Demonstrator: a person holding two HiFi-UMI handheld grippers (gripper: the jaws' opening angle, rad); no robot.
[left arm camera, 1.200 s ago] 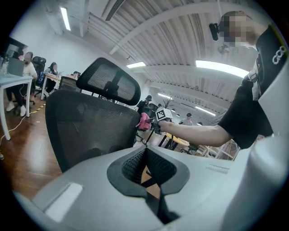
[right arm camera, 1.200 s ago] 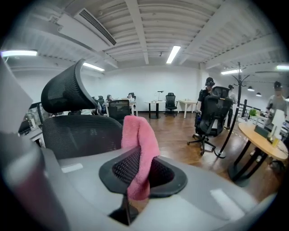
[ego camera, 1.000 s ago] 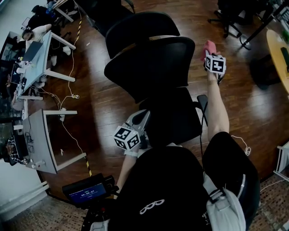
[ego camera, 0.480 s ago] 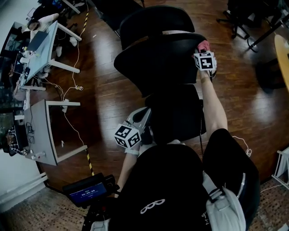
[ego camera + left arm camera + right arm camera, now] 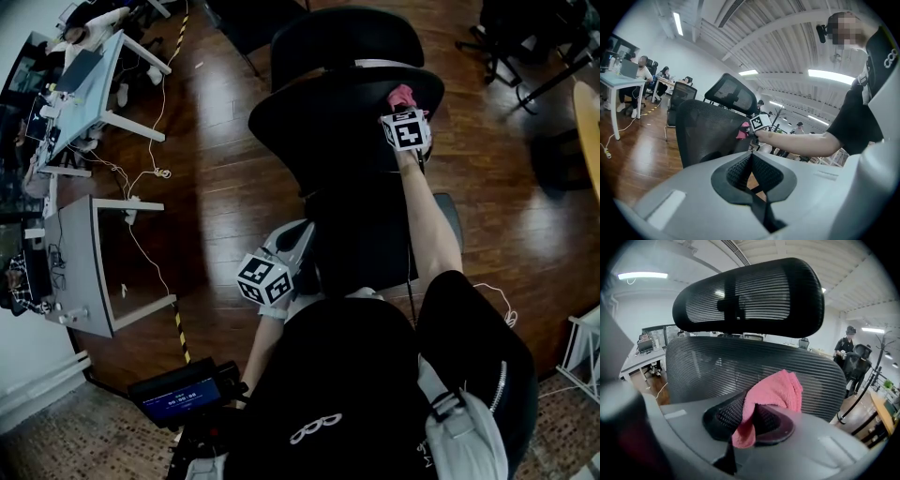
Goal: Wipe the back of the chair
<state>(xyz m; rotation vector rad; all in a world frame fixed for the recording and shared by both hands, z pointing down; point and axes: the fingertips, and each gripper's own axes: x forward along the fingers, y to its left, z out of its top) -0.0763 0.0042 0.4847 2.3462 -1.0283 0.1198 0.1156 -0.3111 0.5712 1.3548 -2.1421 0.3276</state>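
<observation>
A black mesh office chair stands in front of me, its backrest topped by a mesh headrest. My right gripper is shut on a pink cloth, which lies against the upper right of the backrest. My left gripper hangs low beside the chair's seat, jaws shut with nothing between them.
White desks with cables stand on the wooden floor at the left, and people sit at a far desk. A dark device with a lit screen is near my feet. Other chairs stand at the back right.
My right gripper with the pink cloth has moved left from the backrest's right edge onto its upper right part. The left gripper has stayed put.
</observation>
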